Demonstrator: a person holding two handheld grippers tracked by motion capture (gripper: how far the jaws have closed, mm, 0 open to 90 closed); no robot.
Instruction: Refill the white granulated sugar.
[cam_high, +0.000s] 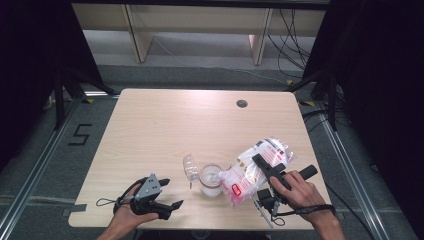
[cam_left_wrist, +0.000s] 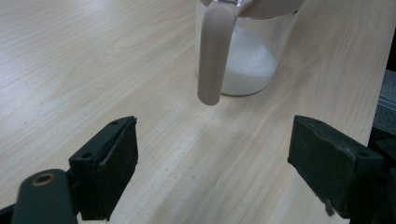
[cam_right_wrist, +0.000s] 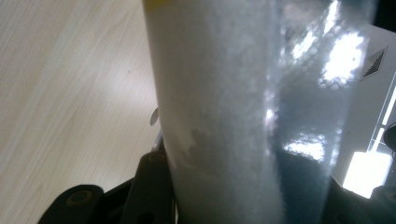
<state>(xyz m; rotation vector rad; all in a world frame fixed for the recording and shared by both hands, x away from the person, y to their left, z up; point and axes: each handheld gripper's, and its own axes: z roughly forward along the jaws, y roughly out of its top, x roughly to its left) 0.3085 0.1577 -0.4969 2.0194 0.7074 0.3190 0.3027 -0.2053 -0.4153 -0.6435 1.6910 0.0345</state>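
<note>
I am holding the clear plastic bag of white granules with red and white print (cam_high: 255, 170) in the right gripper (cam_high: 263, 167), its fingers clamped across the middle of the bag. The bag is tilting down to the left, its open corner resting over the mouth of the clear glass jar (cam_high: 211, 180), which stands near the front edge of the pale wooden desk (cam_high: 165, 125). In the right gripper view the white granules (cam_right_wrist: 215, 116) are packing against the bag wall between the fingers.

The left gripper (cam_high: 167, 194) is resting on the desk left of the jar with its fingers (cam_left_wrist: 109, 168) spread wide and holding nothing. The left gripper view shows the jar about a third full, with a beige handle-like part (cam_left_wrist: 215, 51) hanging down its near side. A clear plastic lid (cam_high: 190, 169) is lying just beside the jar.

Risks, as I judge them:
- Nothing is steadying the jar. If the bag presses on the rim, the jar may be sliding or tipping.
- The bag is soft. A steeper tilt could be releasing the granules in a surge that overshoots the mouth onto the desk.
- The grip sits mid-bag, so the loose spout may be folding or drifting off the rim.
</note>
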